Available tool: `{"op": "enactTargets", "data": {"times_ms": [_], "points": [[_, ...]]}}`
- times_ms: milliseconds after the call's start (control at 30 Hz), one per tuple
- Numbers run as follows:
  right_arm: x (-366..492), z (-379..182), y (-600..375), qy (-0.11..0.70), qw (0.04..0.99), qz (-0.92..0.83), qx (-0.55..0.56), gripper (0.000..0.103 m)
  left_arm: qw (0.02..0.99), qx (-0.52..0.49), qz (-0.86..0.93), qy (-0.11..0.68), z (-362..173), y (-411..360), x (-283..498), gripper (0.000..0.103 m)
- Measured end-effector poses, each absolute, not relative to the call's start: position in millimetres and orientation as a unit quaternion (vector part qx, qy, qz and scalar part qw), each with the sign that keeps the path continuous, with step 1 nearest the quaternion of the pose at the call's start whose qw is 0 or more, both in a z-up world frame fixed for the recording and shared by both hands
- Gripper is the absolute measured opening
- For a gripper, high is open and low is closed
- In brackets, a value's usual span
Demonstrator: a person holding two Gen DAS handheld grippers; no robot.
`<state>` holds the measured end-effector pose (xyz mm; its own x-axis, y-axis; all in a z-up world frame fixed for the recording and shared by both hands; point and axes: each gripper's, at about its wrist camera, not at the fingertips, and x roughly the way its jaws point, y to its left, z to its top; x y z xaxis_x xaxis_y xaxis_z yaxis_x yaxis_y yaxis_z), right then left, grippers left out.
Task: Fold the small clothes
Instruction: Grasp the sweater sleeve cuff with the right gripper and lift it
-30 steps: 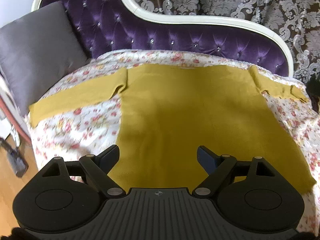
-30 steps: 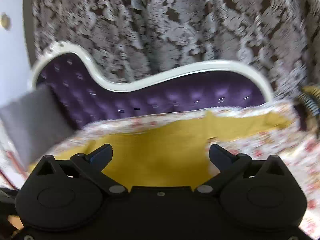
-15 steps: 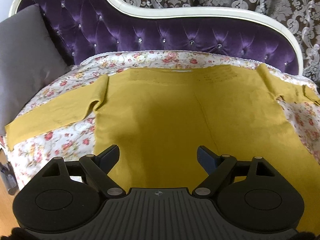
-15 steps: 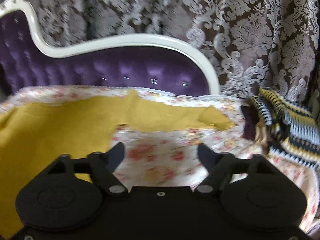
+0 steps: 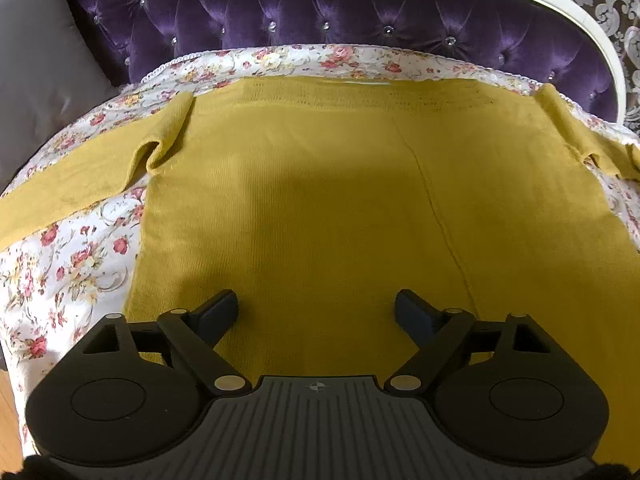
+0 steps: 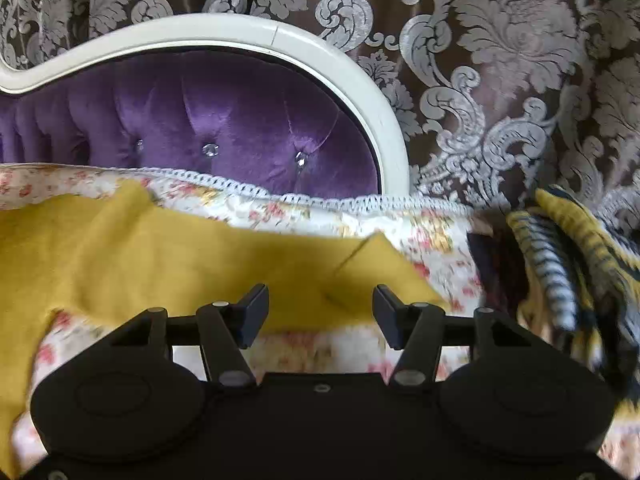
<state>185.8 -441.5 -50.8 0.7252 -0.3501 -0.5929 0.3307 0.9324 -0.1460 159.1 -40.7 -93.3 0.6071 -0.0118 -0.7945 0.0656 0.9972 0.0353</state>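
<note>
Mustard-yellow sweater (image 5: 340, 184) lies spread flat on a floral bedspread (image 5: 68, 264), its body filling the middle of the left wrist view and its neckline at the far edge near a purple tufted headboard (image 5: 320, 12). One sleeve (image 5: 84, 176) stretches out to the left, bunched a little where it joins the body; the other sleeve (image 6: 248, 268) runs to the right and ends in a cuff with one corner turned over, seen in the right wrist view.

Left tool (image 5: 317, 312) hangs over the near part of the sweater's body with its two fingers wide apart and nothing between them. Right tool (image 6: 320, 312) is over the near edge of the right sleeve close to the cuff, its fingers also apart and gripping nothing; whether they touch the cloth cannot be told.

A grey pillow (image 5: 40, 64) leans at the far left beside the headboard. A striped knit in yellow, black and white (image 6: 568, 272) lies at the right of the bed, blurred. Behind the headboard hangs a damask-patterned curtain (image 6: 500, 60).
</note>
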Motion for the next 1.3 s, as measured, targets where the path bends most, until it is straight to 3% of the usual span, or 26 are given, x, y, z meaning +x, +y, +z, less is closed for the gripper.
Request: {"op": "enactTargets", "data": {"times_ms": [133, 333, 400, 667, 733, 767, 1067, 1300], "points": [[214, -66, -453, 0.340, 0.920, -0.190, -0.035, 0.061, 0.893, 0.019, -0.014, 0.449, -96, -38, 163, 0.097], [230, -84, -474, 0.373, 0.904, -0.206, -0.047, 0.040, 0.895, 0.016, -0.013, 0.445, -97, -39, 164, 0.098], [230, -83, -484, 0.372, 0.906, -0.203, -0.026, 0.010, 0.898, 0.016, -0.015, 0.440, -98, -39, 163, 0.098], [214, -29, -506, 0.346, 0.913, -0.198, 0.084, 0.010, 0.903, 0.014, -0.021, 0.429, -92, -37, 157, 0.090], [211, -8, -502, 0.337, 0.918, -0.176, 0.110, 0.010, 0.905, 0.012, -0.020, 0.425, -88, -35, 155, 0.078], [211, 5, -498, 0.332, 0.921, -0.162, 0.121, 0.010, 0.906, 0.014, -0.020, 0.422, -85, -35, 155, 0.078], [239, 101, -392, 0.302, 0.936, 0.012, 0.183, 0.010, 0.926, 0.006, -0.005, 0.376, -58, -11, 140, 0.078], [291, 113, -263, 0.314, 0.912, 0.166, 0.203, 0.010, 0.932, -0.014, 0.010, 0.362, -49, 21, 137, 0.078]]}}
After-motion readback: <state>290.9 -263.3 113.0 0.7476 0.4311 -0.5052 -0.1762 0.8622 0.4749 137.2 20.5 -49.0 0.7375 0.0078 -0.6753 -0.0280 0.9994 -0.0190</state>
